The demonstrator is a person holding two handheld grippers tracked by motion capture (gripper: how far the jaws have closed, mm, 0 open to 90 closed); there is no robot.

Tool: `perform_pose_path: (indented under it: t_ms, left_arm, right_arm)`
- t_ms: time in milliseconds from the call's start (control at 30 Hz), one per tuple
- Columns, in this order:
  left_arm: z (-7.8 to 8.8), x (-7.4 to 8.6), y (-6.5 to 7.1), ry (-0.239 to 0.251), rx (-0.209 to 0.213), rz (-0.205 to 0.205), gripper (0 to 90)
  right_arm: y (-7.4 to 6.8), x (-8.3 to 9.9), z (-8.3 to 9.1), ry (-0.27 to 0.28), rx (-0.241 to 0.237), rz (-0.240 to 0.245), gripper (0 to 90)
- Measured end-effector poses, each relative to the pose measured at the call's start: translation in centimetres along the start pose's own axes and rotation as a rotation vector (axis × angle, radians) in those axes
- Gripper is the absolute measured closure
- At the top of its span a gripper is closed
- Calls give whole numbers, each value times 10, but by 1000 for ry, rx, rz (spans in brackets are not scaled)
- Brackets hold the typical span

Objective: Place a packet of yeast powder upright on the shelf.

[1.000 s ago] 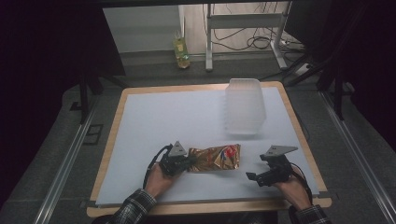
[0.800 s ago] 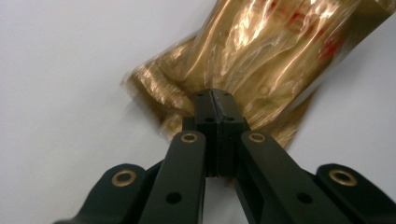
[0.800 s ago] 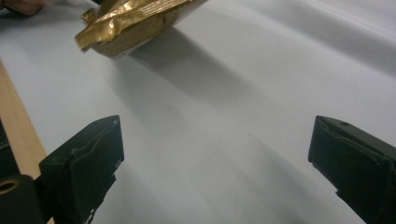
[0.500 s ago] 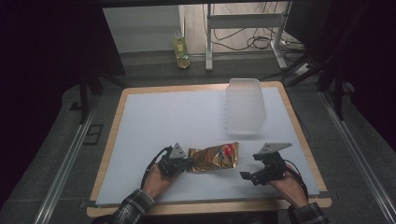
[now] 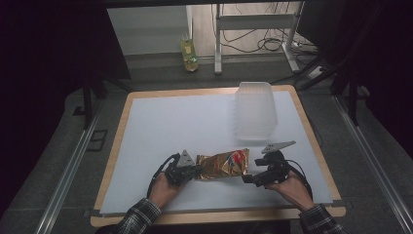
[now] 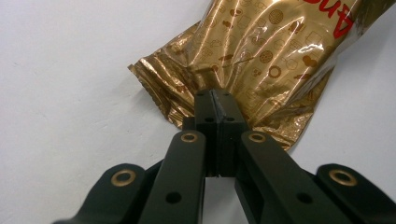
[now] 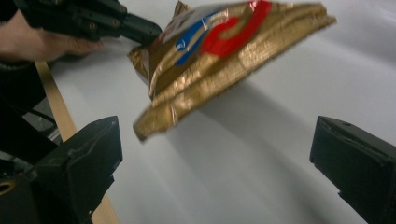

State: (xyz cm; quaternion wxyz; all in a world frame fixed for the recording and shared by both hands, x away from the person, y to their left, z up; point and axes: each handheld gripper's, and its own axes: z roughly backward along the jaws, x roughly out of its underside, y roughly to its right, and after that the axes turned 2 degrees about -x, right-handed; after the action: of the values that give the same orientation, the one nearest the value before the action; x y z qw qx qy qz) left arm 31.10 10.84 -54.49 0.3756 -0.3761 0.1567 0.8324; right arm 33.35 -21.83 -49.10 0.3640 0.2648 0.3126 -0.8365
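A gold foil snack bag (image 5: pixel 224 164) with red and blue print lies between my two grippers near the table's front edge. My left gripper (image 5: pixel 194 171) is shut on the bag's crimped left end; the left gripper view has both jaws pinched together on the gold seal (image 6: pixel 212 100). The bag (image 7: pixel 219 51) is lifted off the white surface at its right end and casts a shadow below. My right gripper (image 5: pixel 249 178) stands open just right of the bag, its jaws wide apart with the bag's end ahead of them (image 7: pixel 215 168).
A clear plastic tub (image 5: pixel 255 109) lies upside down at the back right of the white board (image 5: pixel 160 126). The wooden table edge (image 5: pixel 214 214) runs along the front. A yellow bottle (image 5: pixel 189 54) stands on the floor beyond.
My right gripper has moved left toward the bag's right end. The bag has risen slightly and tilted with my left gripper still holding it.
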Motion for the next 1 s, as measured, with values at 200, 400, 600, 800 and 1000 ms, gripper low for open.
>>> perform_pose_path:
  t_ms: [200, 400, 600, 800, 1000]
  left_arm:
    - [0, 0, 0, 1, 0, 1, 899]
    - [0, 0, 0, 2, 3, 2, 898]
    - [0, 0, 0, 4, 0, 3, 898]
    - [0, 1, 0, 5, -3, 0, 898]
    - [1, 1, 2, 8, -10, -7, 896]
  right_arm:
    - [-1, -15, -14, -40, 8, -17, 45]
    - [6, -24, -24, -32, -20, -88, 151]
    - [11, -29, -26, -27, -69, -145, 324]
    - [14, -33, -29, -19, -102, -162, 524]
    - [14, -33, -30, -11, -122, -193, 659]
